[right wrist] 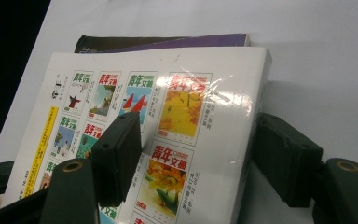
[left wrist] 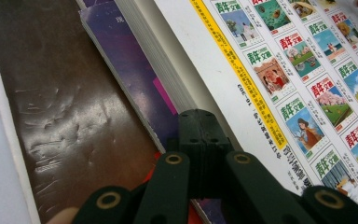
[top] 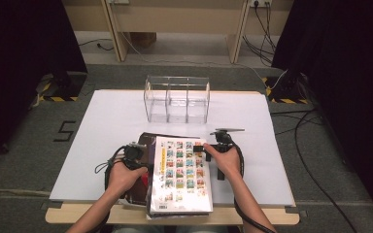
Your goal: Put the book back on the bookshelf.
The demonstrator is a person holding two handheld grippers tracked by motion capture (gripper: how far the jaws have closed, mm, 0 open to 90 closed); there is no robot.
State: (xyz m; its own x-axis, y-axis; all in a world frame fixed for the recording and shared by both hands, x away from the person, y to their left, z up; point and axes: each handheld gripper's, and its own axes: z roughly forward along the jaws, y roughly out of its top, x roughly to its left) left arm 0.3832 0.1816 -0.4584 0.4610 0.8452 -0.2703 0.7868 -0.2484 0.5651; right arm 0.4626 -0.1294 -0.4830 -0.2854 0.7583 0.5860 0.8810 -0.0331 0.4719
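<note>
Nearest the high camera, the person's two bare forearms come in from the bottom edge and angle toward each other over a stack of books at the table's near edge. The left hand (top: 122, 175) wraps its black left gripper (top: 135, 153) with the wrist bent inward, so the claw points across the stack. In the left gripper view, its jaws are pressed together with nothing between them, the tips lying at the page edge of the top book, a thick white-covered paperback printed with rows of small colourful pictures (left wrist: 303, 79). Left of that claw lie a purple-covered book (left wrist: 135, 70) and, beneath it, a glossy dark brown book (left wrist: 70, 107).

The right hand (top: 227, 161) holds the right gripper (top: 209, 148) level, knuckles up, at the white book's far right corner. In the right gripper view, its jaws stand apart, one over the cover, the other off the book's outer edge; neither pad presses the book.

Well beyond both claws, a clear plastic three-compartment organiser (top: 177, 99) stands on the white table top (top: 111, 116).
</note>
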